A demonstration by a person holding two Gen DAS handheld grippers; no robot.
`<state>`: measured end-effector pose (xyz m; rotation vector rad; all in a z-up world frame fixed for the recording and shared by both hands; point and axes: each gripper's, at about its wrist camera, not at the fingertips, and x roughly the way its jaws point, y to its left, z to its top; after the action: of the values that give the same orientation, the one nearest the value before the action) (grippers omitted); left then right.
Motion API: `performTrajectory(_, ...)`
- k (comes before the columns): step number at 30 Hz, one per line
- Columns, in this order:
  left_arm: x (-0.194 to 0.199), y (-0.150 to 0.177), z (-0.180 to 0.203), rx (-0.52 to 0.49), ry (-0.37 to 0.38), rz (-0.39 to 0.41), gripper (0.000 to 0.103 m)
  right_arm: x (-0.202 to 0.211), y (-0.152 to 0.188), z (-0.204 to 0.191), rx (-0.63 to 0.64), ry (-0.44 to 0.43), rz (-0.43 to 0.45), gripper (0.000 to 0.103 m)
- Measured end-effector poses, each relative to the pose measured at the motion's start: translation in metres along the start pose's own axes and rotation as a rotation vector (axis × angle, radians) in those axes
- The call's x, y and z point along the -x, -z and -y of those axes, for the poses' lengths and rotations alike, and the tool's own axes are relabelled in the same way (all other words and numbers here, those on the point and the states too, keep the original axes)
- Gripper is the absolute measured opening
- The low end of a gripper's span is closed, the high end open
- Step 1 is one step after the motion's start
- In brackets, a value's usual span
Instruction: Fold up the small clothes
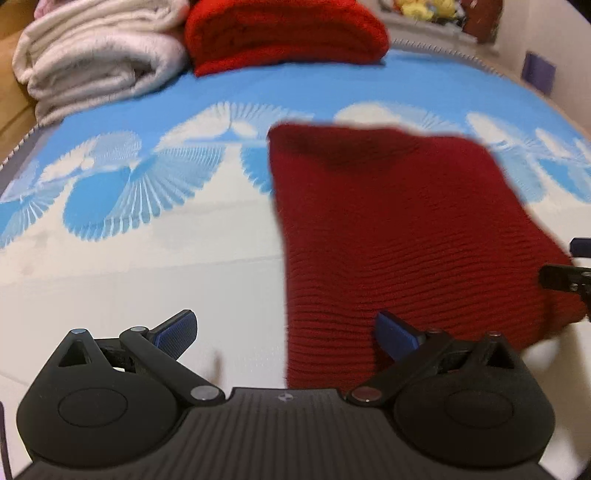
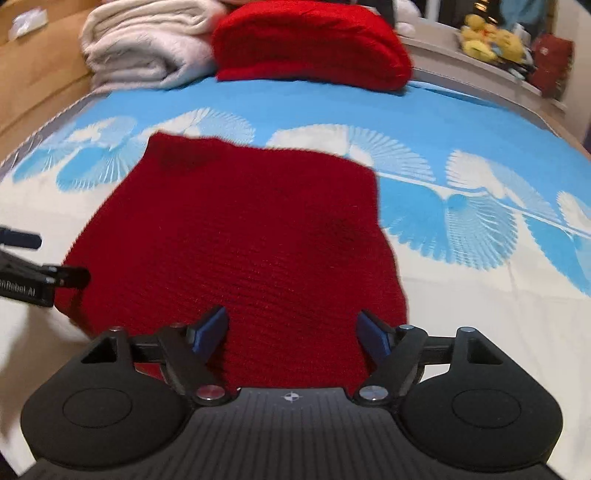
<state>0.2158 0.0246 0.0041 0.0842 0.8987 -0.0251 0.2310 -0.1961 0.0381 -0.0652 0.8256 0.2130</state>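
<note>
A bed (image 1: 147, 258) carries a sheet printed in blue and white fan shapes. At its far edge, toward eleven o'clock, a cream blanket (image 1: 99, 59) lies folded in thick rolls. Just beside it, at twelve o'clock, sits a bright red folded bundle (image 1: 284, 33). Yellow plush toys (image 2: 491, 40) rest on a ledge at one o'clock, blurred.

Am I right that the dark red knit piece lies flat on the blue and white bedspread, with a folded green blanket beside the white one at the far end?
Not quite: the far blanket is bright red, not green, as the right wrist view shows. The rest holds: the dark red knit piece lies flat on the blue and white bedspread, and the red blanket sits beside the white one at the far end.
</note>
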Motion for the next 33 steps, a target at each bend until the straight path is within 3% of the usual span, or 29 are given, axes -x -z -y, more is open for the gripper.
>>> performTrajectory(2, 0.030, 0.007, 0.008, 0.008, -0.010, 0.067, 0.103, 0.028, 0.014, 0.000, -0.041, -0.009, 0.072, 0.086)
performTrajectory(5, 0.068, 0.038, 0.018, 0.030, 0.005, 0.095, 0.103, 0.067, 0.062, -0.006, -0.098, 0.000, 0.159, 0.096)
performTrajectory(8, 0.090, 0.085, 0.027, 0.065, -0.015, 0.073, 0.103, 0.091, 0.115, -0.021, -0.122, 0.060, 0.173, 0.097)
performTrajectory(13, 0.095, 0.140, 0.041, 0.021, -0.062, 0.003, 0.103, 0.117, 0.160, -0.039, -0.153, 0.137, 0.256, 0.102)
performTrajectory(17, 0.104, 0.148, 0.043, 0.026, -0.056, 0.067, 0.103, 0.118, 0.163, -0.041, -0.094, 0.166, 0.254, 0.102)
performTrajectory(20, 0.105, 0.148, 0.042, 0.041, -0.057, 0.101, 0.103, 0.117, 0.164, -0.035, -0.130, 0.181, 0.255, 0.102)
performTrajectory(25, 0.095, 0.147, 0.040, 0.062, -0.047, 0.083, 0.103, 0.108, 0.168, -0.034, -0.085, 0.166, 0.217, 0.102)
performTrajectory(33, 0.080, 0.138, 0.043, 0.034, -0.020, 0.048, 0.103, 0.108, 0.169, -0.042, -0.009, 0.159, 0.245, 0.102)
